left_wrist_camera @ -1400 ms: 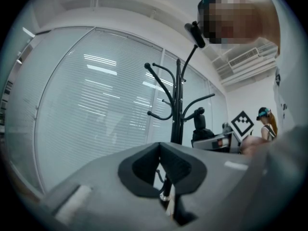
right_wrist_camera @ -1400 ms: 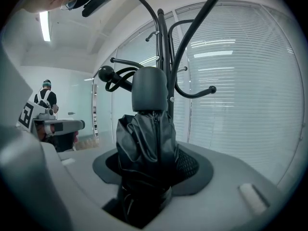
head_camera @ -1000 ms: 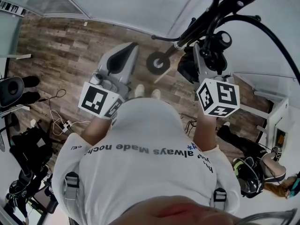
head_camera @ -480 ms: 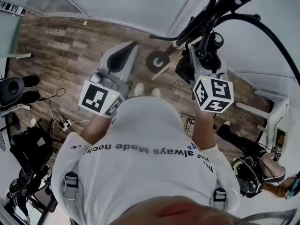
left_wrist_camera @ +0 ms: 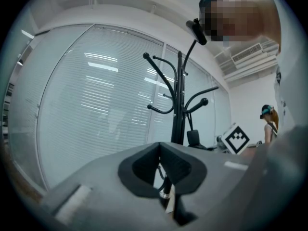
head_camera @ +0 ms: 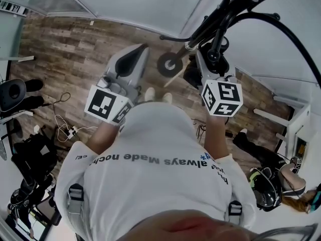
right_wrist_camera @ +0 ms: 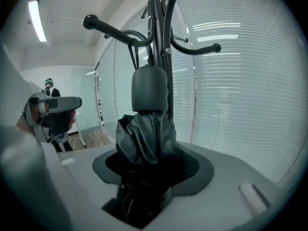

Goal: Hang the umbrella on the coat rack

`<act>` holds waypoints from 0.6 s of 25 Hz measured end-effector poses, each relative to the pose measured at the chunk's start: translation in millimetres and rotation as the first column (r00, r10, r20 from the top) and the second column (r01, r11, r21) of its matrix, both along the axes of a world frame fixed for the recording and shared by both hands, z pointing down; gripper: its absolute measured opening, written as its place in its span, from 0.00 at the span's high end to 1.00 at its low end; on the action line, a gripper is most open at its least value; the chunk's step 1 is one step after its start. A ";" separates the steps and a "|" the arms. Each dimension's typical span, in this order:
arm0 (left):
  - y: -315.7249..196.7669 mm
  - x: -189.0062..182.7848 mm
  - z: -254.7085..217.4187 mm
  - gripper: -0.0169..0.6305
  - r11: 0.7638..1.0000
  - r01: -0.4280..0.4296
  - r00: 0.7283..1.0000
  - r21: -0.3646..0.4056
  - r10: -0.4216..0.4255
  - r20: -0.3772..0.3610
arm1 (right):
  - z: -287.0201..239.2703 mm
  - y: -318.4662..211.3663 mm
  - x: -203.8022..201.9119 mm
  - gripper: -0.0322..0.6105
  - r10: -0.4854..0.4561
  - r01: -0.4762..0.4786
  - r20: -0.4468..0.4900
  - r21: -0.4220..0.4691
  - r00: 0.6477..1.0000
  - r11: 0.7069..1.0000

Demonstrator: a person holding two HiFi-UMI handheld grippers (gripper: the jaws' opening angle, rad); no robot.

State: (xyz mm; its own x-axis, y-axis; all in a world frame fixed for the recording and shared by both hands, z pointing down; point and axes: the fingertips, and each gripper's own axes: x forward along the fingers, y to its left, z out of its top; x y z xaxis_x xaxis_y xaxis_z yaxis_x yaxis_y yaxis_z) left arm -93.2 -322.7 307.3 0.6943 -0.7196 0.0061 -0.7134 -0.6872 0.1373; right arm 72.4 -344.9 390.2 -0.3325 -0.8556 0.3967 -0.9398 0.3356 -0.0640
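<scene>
Umbrella [right_wrist_camera: 144,138] is clamped by the right gripper [right_wrist_camera: 149,166] just beside the coat rack [right_wrist_camera: 166,57], strap [right_wrist_camera: 132,57] seemingly looped over a hook [right_wrist_camera: 110,30], so release is left; the left gripper [left_wrist_camera: 161,163] is closed, empty.

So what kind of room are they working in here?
Most likely an office or lab space. The walls are glass partitions with slatted blinds, the floor is wood plank, there is a standing coat rack, and loose cables trail across the floor.

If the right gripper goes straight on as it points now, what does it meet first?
Probably the black metal coat rack's pole, directly behind the folded black umbrella it grips; depth is unclear.
</scene>
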 end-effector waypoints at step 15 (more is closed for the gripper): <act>6.8 -2.5 12.7 0.97 1.000 0.016 1.000 -0.023 -0.016 0.013 | 33.1 -1.7 -19.0 0.55 -0.079 0.080 0.027 -0.038 0.997 0.996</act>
